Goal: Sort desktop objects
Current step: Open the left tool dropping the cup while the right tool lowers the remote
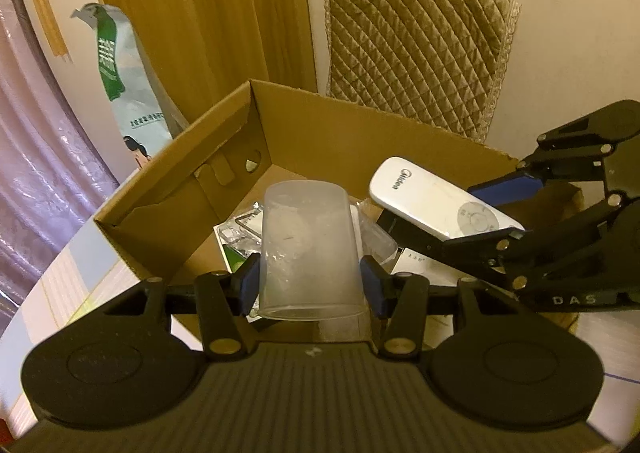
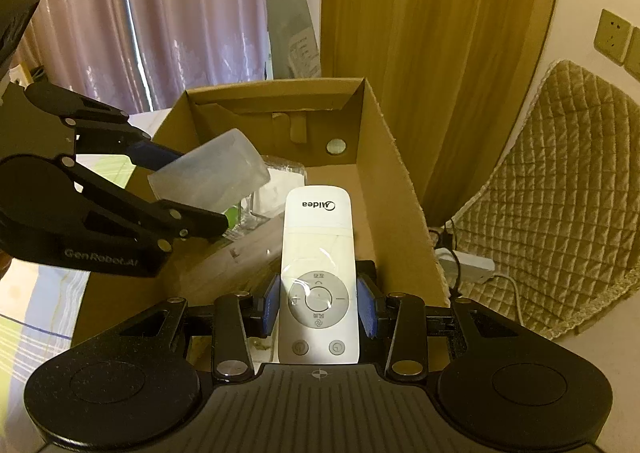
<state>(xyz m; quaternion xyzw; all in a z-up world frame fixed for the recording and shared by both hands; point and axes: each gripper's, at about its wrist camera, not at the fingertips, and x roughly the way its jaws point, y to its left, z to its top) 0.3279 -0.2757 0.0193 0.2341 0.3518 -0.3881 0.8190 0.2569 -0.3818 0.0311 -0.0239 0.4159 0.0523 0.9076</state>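
Observation:
My left gripper (image 1: 311, 287) is shut on a clear plastic cup (image 1: 310, 249), held bottom-forward over the open cardboard box (image 1: 176, 189). My right gripper (image 2: 319, 307) is shut on a white Midea remote (image 2: 318, 253), also held above the box (image 2: 400, 189). In the left wrist view the remote (image 1: 432, 199) and the right gripper (image 1: 496, 209) come in from the right. The right wrist view shows the cup (image 2: 212, 177) and the left gripper (image 2: 188, 193) coming in from the left. White packets and clear plastic packaging (image 1: 240, 237) lie on the box floor.
A green and white bag (image 1: 128, 85) leans against the wooden panel behind the box. A quilted chair back (image 1: 416, 49) stands at the right, with a power strip and cable (image 2: 468, 265) below it. Curtains (image 2: 120, 13) hang at the left. The box sits on a light tabletop (image 1: 60, 285).

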